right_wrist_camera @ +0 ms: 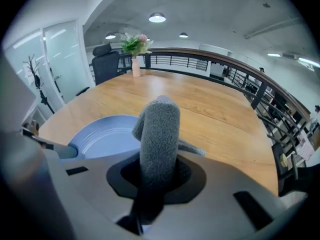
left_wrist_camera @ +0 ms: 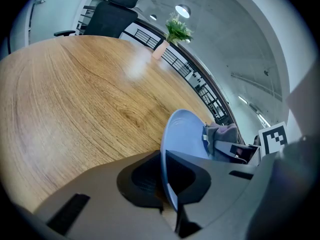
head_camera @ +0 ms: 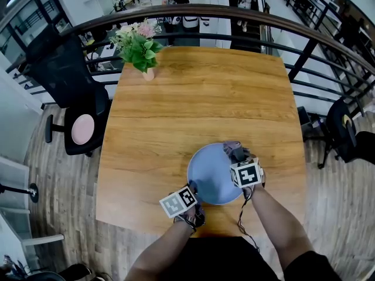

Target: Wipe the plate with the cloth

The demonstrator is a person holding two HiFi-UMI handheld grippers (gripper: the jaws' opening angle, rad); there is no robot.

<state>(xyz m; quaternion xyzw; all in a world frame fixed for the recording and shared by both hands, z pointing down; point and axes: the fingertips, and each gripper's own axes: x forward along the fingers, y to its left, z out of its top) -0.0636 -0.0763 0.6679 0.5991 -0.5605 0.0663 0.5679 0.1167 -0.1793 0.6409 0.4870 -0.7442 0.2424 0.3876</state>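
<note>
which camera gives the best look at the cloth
The right gripper view: the cloth fills the middle, upright, with the right gripper shut on it. The head view shows only a small bunch at the plate's far rim; the left gripper view shows a grey lump behind the plate.
</note>
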